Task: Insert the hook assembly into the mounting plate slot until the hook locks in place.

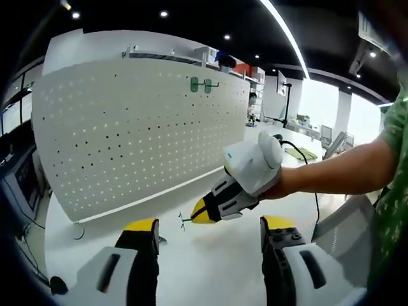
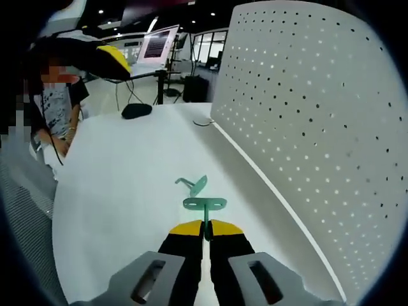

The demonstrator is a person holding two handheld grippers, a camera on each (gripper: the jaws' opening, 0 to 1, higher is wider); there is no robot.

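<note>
Hook assembly (image 2: 204,205) of pale green plastic, made of a thin stem with a flat crossbar plate at its far end, sits pinched at the stem between the pressed-together yellow-tipped fingers (image 2: 189,231) of the right gripper (image 2: 205,229). Its long axis runs straight out along those fingers, crossbar end leading, above the white surface (image 2: 121,191) near the foot of the pegboard mounting plate (image 2: 319,121). A second green hook (image 2: 193,185) lies on the surface just beyond it, tilted. In the left gripper view the right gripper (image 1: 199,215) shows with only a sliver of green at its tip; the held hook's shape is hard to make out there. Two more green hooks (image 1: 200,84) hang high on the pegboard (image 1: 140,134). The left gripper (image 1: 210,224) has its fingers (image 1: 141,229) spread, holding nothing.
</note>
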